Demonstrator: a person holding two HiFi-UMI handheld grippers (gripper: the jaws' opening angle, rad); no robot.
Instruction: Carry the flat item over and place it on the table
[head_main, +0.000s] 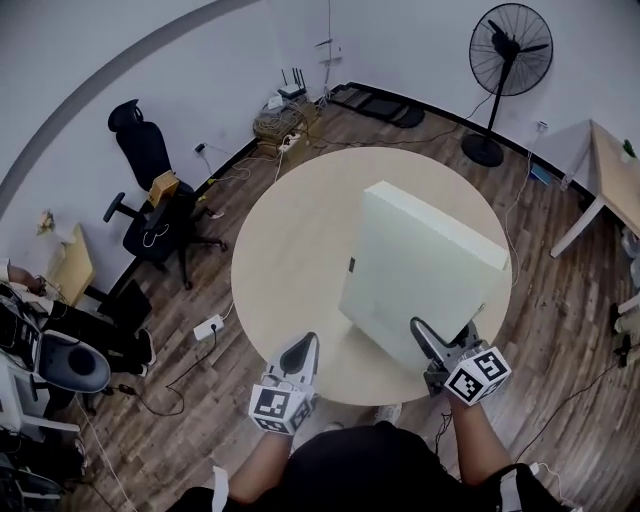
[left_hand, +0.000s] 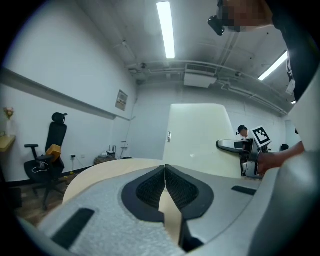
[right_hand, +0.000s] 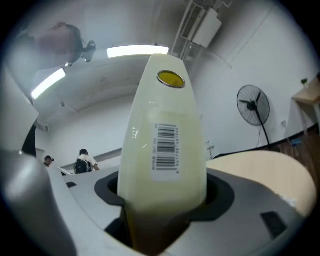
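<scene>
A large flat cream box (head_main: 420, 265) stands on edge, tilted, over the right half of the round beige table (head_main: 290, 250). My right gripper (head_main: 447, 342) is shut on the box's near lower edge. In the right gripper view the box's narrow edge (right_hand: 167, 145), with a barcode label and a yellow sticker, fills the gap between the pads (right_hand: 112, 190). My left gripper (head_main: 300, 352) hovers at the table's front edge, left of the box, shut and empty. The left gripper view shows its pads (left_hand: 150, 187) touching, with the box (left_hand: 200, 135) and the right gripper (left_hand: 240, 147) beyond.
A black office chair (head_main: 150, 200) stands left of the table, a floor fan (head_main: 505, 60) at the back right and a wooden desk (head_main: 615, 180) at the far right. Cables and a power strip (head_main: 210, 327) lie on the wood floor. People (right_hand: 85, 160) stand far off.
</scene>
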